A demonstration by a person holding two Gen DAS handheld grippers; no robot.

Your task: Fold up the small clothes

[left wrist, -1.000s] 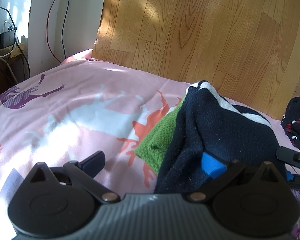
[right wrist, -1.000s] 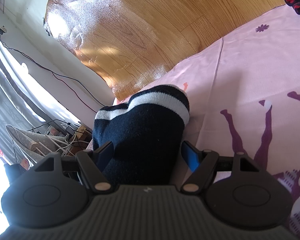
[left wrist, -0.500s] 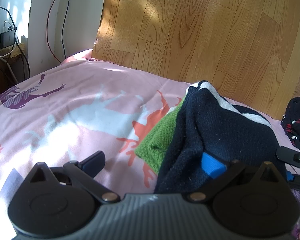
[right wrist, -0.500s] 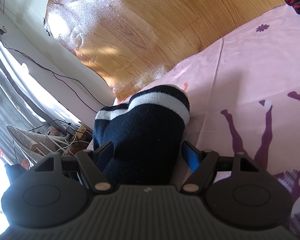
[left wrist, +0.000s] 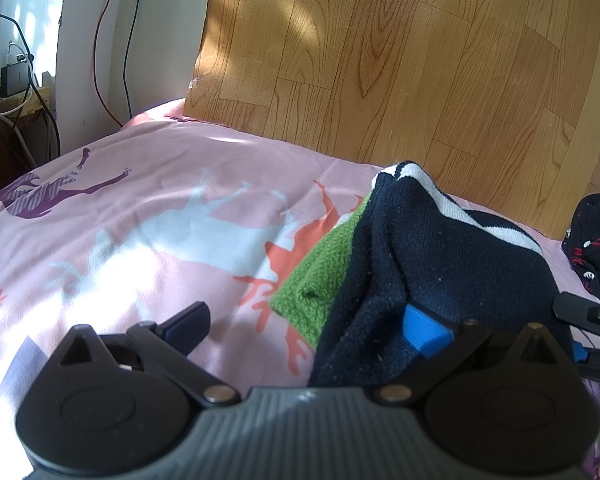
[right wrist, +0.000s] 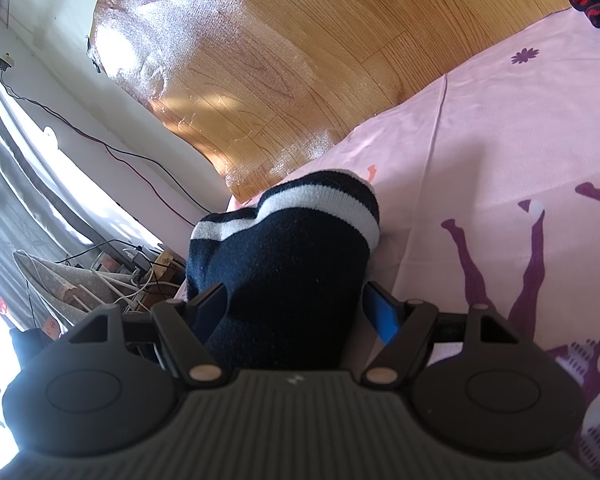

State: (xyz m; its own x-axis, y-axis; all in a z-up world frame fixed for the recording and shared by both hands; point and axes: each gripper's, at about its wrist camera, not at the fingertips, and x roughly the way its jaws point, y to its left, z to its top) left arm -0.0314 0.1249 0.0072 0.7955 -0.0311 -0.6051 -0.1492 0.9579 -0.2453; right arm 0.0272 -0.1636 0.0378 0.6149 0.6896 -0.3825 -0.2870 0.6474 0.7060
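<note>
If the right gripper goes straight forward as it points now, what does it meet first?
Probably nothing new: the navy striped garment already fills the gap of the right gripper. Beyond it lies the pink bedsheet, though depth is unclear.

Pink bed sheet (left wrist: 228, 168) w/ purple, white & orange animal shapes. Wood-look board (left wrist: 400, 60) stands behind it, w/ sun patches on it. White wall (left wrist: 88, 60) at left w/ red & black wires (left wrist: 100, 52) hanging down. Small black box & plugs (left wrist: 12, 76) in the far left corner. Grey curtain (right wrist: 16, 200) by the window.
</note>
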